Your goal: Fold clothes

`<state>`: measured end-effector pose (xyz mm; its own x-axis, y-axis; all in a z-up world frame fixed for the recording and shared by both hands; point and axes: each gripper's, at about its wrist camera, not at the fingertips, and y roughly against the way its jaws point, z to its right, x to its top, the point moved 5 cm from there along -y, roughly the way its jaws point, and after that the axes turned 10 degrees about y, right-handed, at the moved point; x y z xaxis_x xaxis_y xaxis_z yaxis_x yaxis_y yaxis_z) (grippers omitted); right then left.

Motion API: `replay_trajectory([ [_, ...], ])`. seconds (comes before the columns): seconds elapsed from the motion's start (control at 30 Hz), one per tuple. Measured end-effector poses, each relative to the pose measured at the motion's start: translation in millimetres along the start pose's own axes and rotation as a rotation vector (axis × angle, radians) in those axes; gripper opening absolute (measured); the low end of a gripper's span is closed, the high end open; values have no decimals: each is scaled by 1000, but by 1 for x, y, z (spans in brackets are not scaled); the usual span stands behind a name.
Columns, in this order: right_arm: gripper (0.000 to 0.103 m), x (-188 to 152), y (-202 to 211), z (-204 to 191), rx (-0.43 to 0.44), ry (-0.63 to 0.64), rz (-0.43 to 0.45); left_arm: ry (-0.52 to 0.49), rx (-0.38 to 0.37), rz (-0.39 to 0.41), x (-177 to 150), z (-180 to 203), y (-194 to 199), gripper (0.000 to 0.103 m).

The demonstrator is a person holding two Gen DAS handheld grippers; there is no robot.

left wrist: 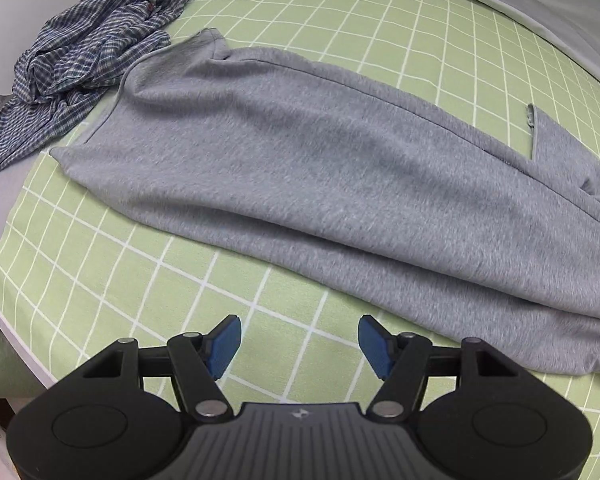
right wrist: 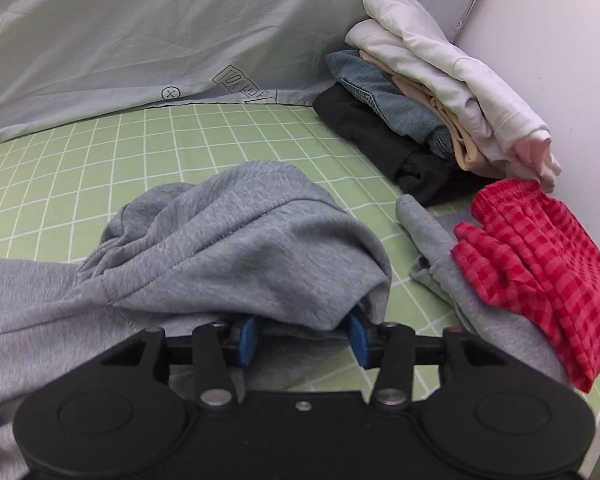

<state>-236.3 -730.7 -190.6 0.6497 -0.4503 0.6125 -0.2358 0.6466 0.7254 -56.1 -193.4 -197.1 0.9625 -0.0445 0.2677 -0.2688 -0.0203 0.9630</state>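
The left tool (left wrist: 300,344) hangs wide open over the green checked sheet (left wrist: 148,280) of a bed, its blue pads (left wrist: 224,346) spread well apart and touching nothing. Just beyond it, the grey sweatpants (left wrist: 300,168) lie stretched flat across the sheet, running from the far left to the near right. A crumpled blue plaid shirt (left wrist: 88,52) sits at the far left, its edge touching the end of the sweatpants.

In the right wrist view, the right tool (right wrist: 302,338) also stands with its jaws apart, and a bunched fold of the grey sweatpants (right wrist: 236,248) drapes over both blue pads (right wrist: 246,338), covering their tips. Whether the pads press on the cloth cannot be told; the gap between them is plainly wide.

To the far right, a stack of folded clothes (right wrist: 432,96) rests against a white wall: a white piece on top, then beige, denim and black. Near right, red checked shorts (right wrist: 540,264) lie on top of a folded grey garment (right wrist: 440,248). A pale grey printed sheet (right wrist: 140,40) rises behind the green checked sheet (right wrist: 140,148).
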Motion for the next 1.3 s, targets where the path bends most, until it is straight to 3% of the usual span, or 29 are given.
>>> replay_trajectory([
  [0.13, 53, -29, 25, -30, 53, -20, -29, 21, 7, 60, 25, -22, 2, 66],
  [0.3, 55, -41, 52, -78, 25, 40, -32, -22, 23, 144, 65, -45, 4, 65],
  [0.33, 57, -40, 56, -89, 15, 57, -31, -36, 25, 153, 72, -48, 3, 65],
  [0.4, 74, -37, 62, -102, 0, 57, -29, -67, 15, 171, 87, -56, 0, 64],
  [0.47, 77, -33, 67, -119, -32, 45, -42, -104, -4, 190, 106, -64, -3, 64],
  [0.53, 85, -33, 73, -136, -47, 33, -60, -143, -24, 210, 123, -68, -8, 59],
  [0.67, 91, -34, 90, -173, -72, 32, -63, -263, -98, 225, 159, -68, -21, 30],
  [0.8, 93, -40, 103, -209, -109, 52, -77, -367, -135, 263, 197, -64, -42, 28],
  [1.07, 94, -39, 118, -261, -144, 115, -111, -428, -248, 239, 245, -59, -91, 30],
  [1.13, 94, -34, 116, -270, -153, 133, -124, -421, -278, 231, 251, -59, -94, 25],
  [1.17, 94, -31, 116, -273, -158, 141, -125, -418, -276, 238, 253, -59, -95, 6],
  [1.2, 94, -28, 115, -276, -162, 150, -127, -415, -267, 249, 255, -59, -97, 1],
  [1.3, 94, -22, 113, -284, -165, 176, -132, -378, -251, 254, 264, -64, -99, 1],
])
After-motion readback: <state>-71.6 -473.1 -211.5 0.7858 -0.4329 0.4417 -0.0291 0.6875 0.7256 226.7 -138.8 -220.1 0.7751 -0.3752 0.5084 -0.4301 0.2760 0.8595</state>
